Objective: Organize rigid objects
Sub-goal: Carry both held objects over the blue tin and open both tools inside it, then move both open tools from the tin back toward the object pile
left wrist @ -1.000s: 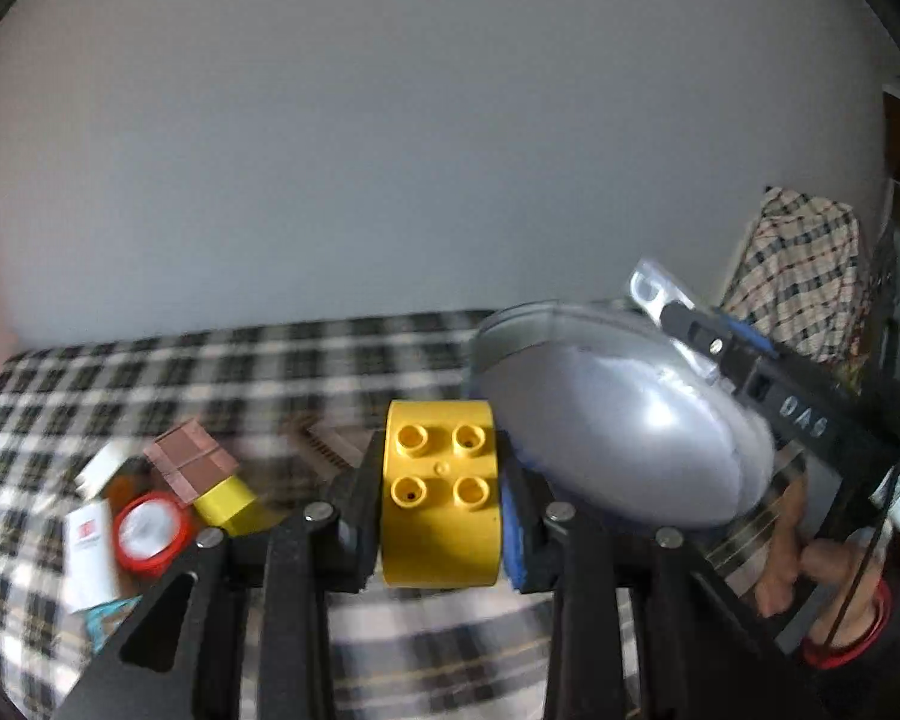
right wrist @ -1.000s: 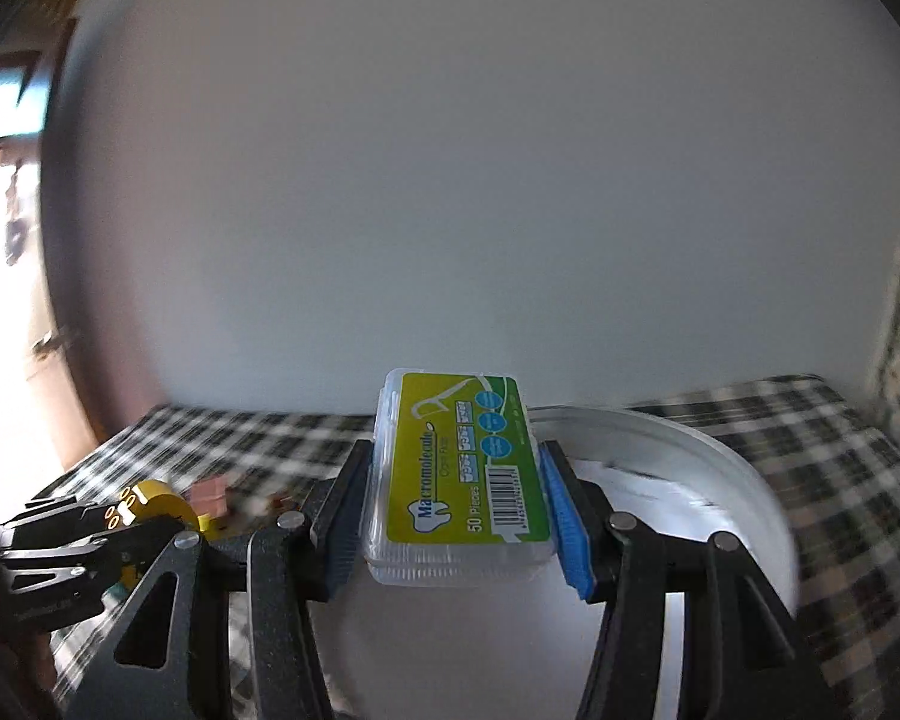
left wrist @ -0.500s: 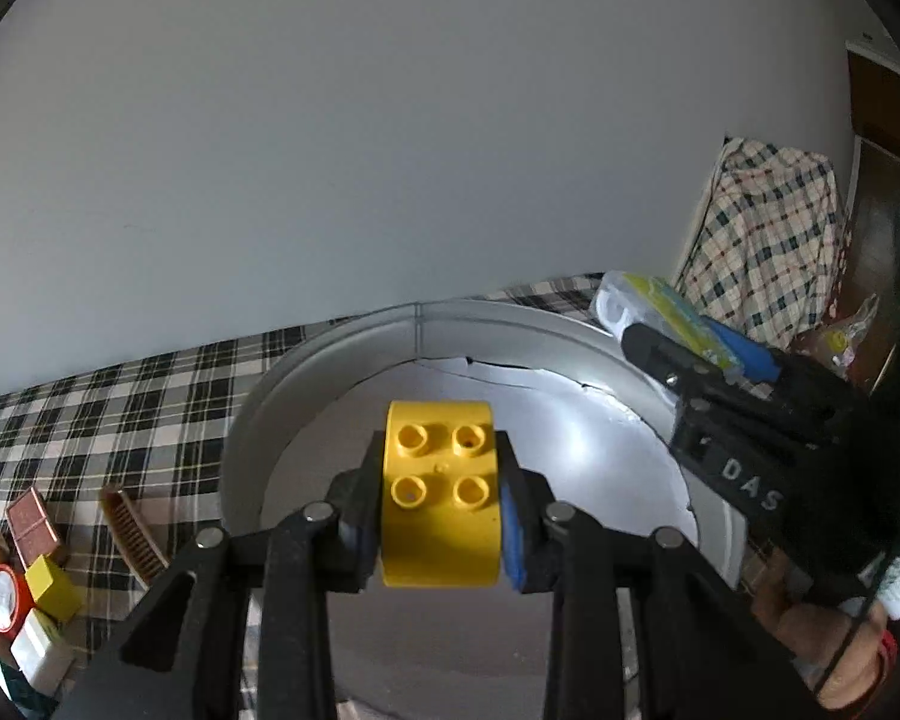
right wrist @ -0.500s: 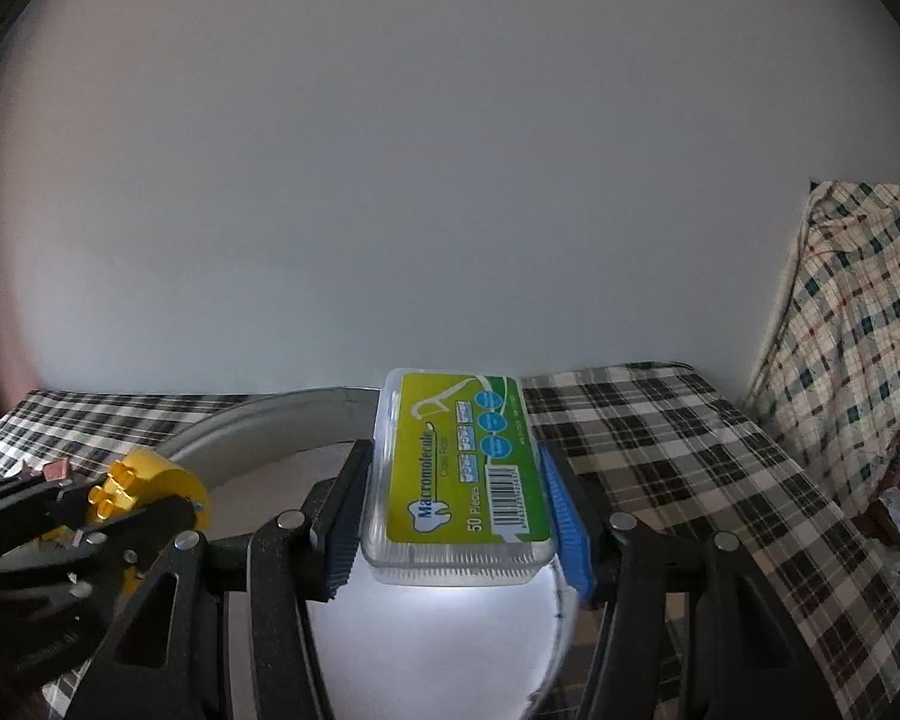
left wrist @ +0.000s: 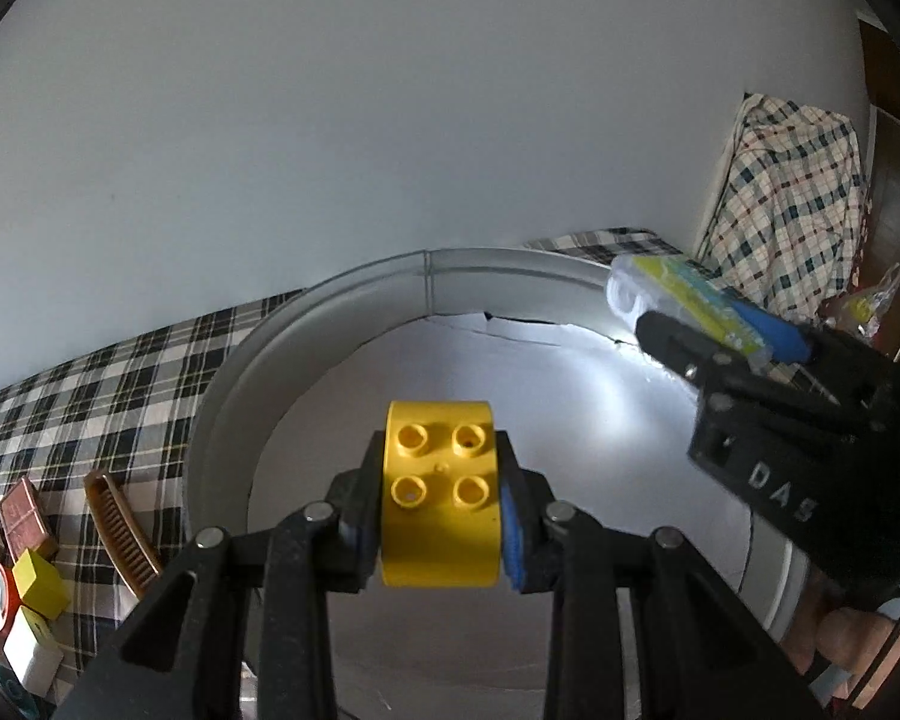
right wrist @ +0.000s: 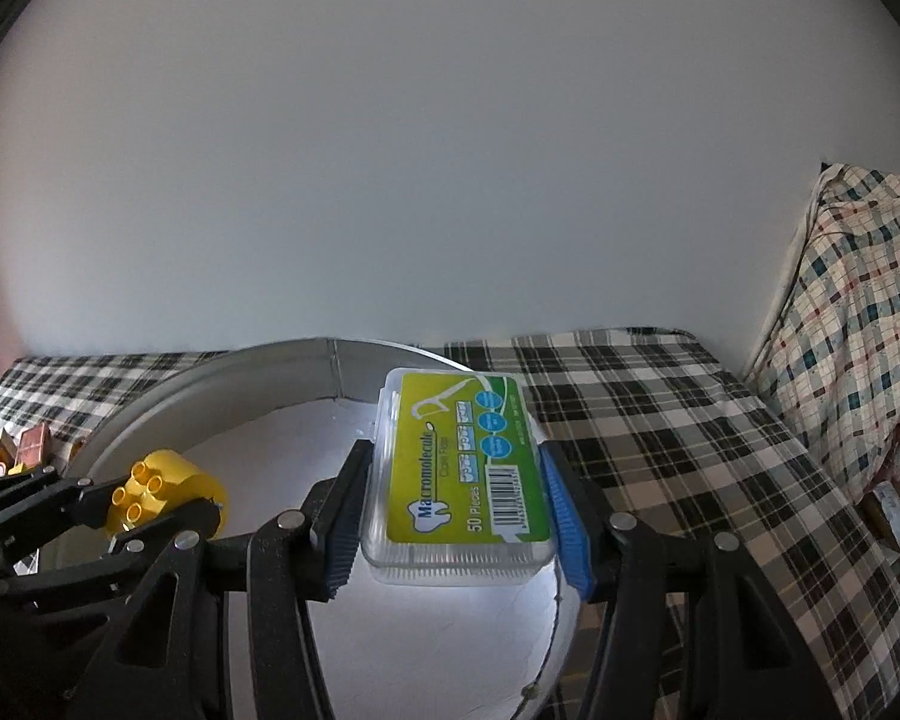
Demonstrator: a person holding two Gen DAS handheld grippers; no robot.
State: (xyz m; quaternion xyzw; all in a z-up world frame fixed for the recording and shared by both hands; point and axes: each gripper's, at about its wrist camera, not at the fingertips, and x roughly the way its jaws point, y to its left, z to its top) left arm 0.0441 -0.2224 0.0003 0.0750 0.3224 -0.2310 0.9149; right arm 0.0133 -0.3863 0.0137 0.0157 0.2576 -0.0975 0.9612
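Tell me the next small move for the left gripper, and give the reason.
Probably lower it slightly and release. The left gripper is shut on the yellow studded plastic brick, which already hangs over the round grey metal basin, whose floor below looks bare.

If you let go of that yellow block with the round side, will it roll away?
Probably not far. The yellow block has a curved side, so it might rock, but its flat faces should stop it. It looks like hard plastic, unlikely to break, and the round tray has a wall.
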